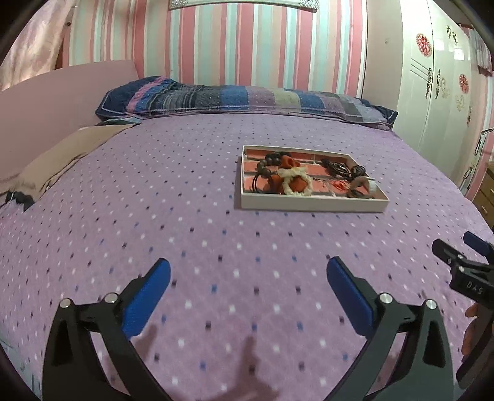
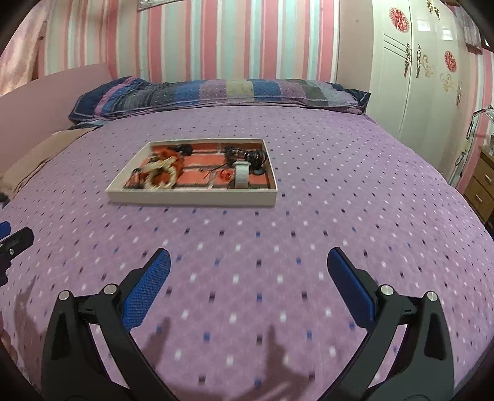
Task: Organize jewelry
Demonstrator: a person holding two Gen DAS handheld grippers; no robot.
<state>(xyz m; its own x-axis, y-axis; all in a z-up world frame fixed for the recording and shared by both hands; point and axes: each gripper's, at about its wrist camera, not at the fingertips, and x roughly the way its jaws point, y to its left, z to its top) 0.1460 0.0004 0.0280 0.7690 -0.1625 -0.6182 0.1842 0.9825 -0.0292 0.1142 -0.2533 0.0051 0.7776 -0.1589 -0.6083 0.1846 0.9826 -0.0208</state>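
Beyond both hand-held grippers, jewelry tray (image 1: 308,205).

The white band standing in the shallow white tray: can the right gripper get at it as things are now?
Probably yes. The right gripper is open and empty, and only bare purple dotted bedspread lies between it and the shallow white tray. The white band stands near the tray's low front wall, uncovered.

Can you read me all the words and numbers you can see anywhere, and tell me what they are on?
"DAS": pale letters on the black body of the right gripper, seen at the edge of the left wrist view.

The round red stickers on the white wardrobe door show only patterns too blurred to read.

Nothing readable on the shallow white tray with the brick-pattern floor or the purple dotted bedspread.
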